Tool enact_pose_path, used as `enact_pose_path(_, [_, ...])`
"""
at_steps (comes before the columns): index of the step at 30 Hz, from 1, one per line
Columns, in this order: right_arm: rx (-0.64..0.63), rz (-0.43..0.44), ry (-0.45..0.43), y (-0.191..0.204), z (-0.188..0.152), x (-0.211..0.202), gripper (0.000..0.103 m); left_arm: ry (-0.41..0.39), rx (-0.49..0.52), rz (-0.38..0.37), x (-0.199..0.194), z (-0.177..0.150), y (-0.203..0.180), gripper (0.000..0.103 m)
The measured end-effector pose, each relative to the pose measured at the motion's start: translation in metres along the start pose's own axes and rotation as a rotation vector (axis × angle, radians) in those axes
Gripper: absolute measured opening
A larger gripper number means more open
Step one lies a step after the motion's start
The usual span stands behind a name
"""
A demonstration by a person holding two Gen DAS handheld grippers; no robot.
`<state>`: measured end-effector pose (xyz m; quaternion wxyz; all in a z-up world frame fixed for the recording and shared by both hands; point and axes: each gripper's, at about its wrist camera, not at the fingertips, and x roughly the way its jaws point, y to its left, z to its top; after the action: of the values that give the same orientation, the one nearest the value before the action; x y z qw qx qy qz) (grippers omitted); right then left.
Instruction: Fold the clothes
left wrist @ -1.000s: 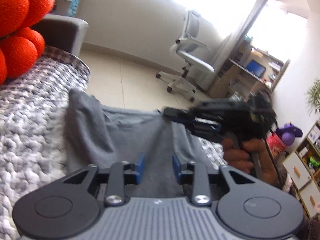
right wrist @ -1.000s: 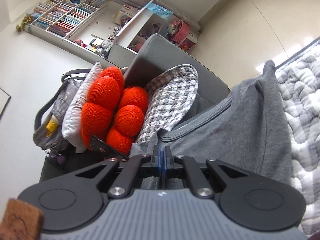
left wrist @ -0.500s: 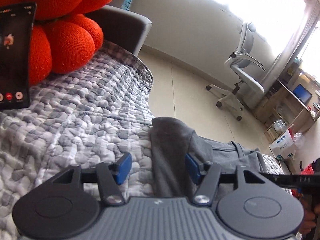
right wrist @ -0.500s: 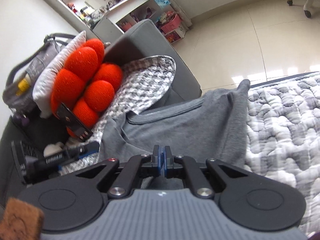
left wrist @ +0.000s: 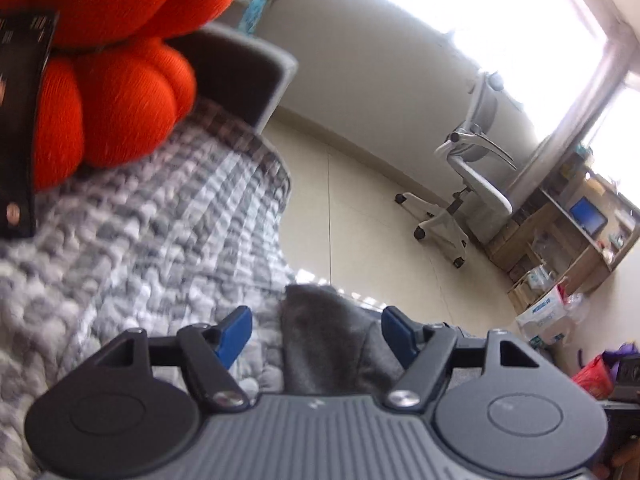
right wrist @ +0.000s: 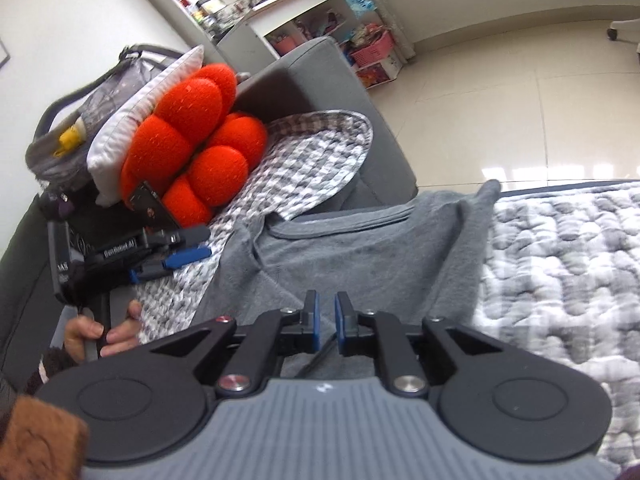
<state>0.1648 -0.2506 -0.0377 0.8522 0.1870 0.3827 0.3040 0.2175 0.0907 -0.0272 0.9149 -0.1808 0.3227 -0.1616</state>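
Note:
A grey shirt lies spread on a grey-and-white quilt, neckline towards the sofa arm. My right gripper hovers over its near part with the blue pads a narrow gap apart and nothing pinched between them. In the left wrist view, my left gripper stands wide open around a raised corner of the shirt without touching it. From the right wrist view, the left gripper sits at the shirt's left edge, held by a hand.
An orange ball cushion with a phone leaning on it sits at the quilt's far left. Behind it are a white pillow and a bag. A grey sofa arm, bare floor and an office chair lie beyond the quilt's edge.
The right gripper's pads have parted and let go of the shirt. The left gripper has opened wider and moved closer to the shirt's corner near the cushion.

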Motion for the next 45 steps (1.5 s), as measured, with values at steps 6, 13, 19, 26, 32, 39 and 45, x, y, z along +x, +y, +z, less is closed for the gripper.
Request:
enact_pose_path(6, [-0.082, -0.045, 0.036, 0.015, -0.007, 0.014, 0.042, 0.084, -0.018, 0.06, 0.029, 0.012, -0.004, 0.074])
enact_pose_path(13, [-0.162, -0.078, 0.039, 0.025, -0.015, 0.026, 0.034, 0.082, -0.096, 0.141, 0.042, 0.014, -0.006, 0.033])
enact_pose_path(19, [-0.19, -0.092, 0.01, 0.031, -0.016, 0.027, 0.004, 0.024, -0.125, 0.187, 0.033, 0.013, -0.003, 0.0])
enact_pose_path(26, [-0.188, -0.022, -0.134, 0.043, -0.011, 0.005, 0.004, -0.064, -0.194, 0.226, 0.016, 0.014, 0.011, 0.0])
enact_pose_path(32, [-0.16, -0.054, -0.177, 0.037, -0.007, 0.006, 0.004, -0.051, -0.244, 0.246, 0.022, 0.005, 0.028, 0.0])
enact_pose_path(39, [-0.108, -0.072, 0.0, 0.014, -0.004, 0.023, 0.004, -0.025, -0.251, 0.212, 0.014, 0.004, 0.036, 0.017])
enact_pose_path(45, [-0.07, 0.003, -0.036, 0.014, -0.001, 0.009, 0.004, -0.018, -0.164, 0.114, -0.015, 0.002, 0.012, 0.043])
